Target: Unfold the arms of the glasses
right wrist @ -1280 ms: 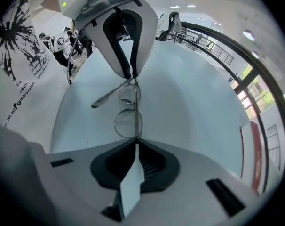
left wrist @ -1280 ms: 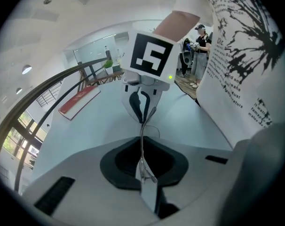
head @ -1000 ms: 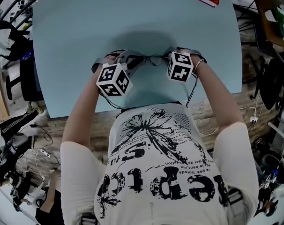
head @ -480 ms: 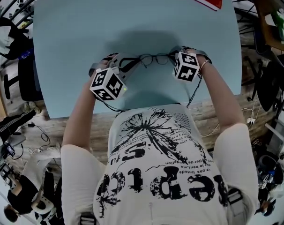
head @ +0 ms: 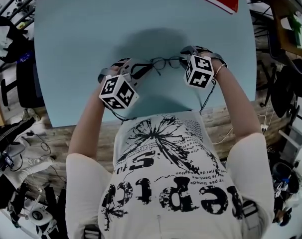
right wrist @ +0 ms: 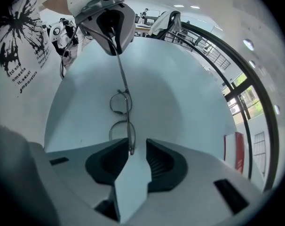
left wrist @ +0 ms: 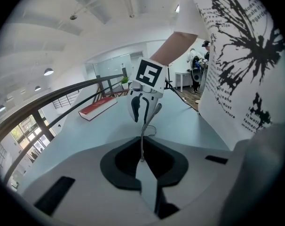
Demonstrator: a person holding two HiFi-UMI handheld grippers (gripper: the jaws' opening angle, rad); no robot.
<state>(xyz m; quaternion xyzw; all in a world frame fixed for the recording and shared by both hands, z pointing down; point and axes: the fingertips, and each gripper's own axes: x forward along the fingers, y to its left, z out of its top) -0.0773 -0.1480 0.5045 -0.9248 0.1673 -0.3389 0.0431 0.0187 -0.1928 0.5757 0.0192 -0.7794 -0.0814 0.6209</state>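
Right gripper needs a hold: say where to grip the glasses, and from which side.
Grip the glasses by the thin near end, from above: it lies inside the right gripper, whose jaws have just been opening; the left gripper clamps the far arm.

Left gripper (left wrist: 141, 163): angled downward, fingers (left wrist: 121, 166) closed on one arm of the glasses (right wrist: 120, 108). Right gripper (right wrist: 131, 153): pointing steeply down, fingers just opened and standing apart, the other arm's tip between them.
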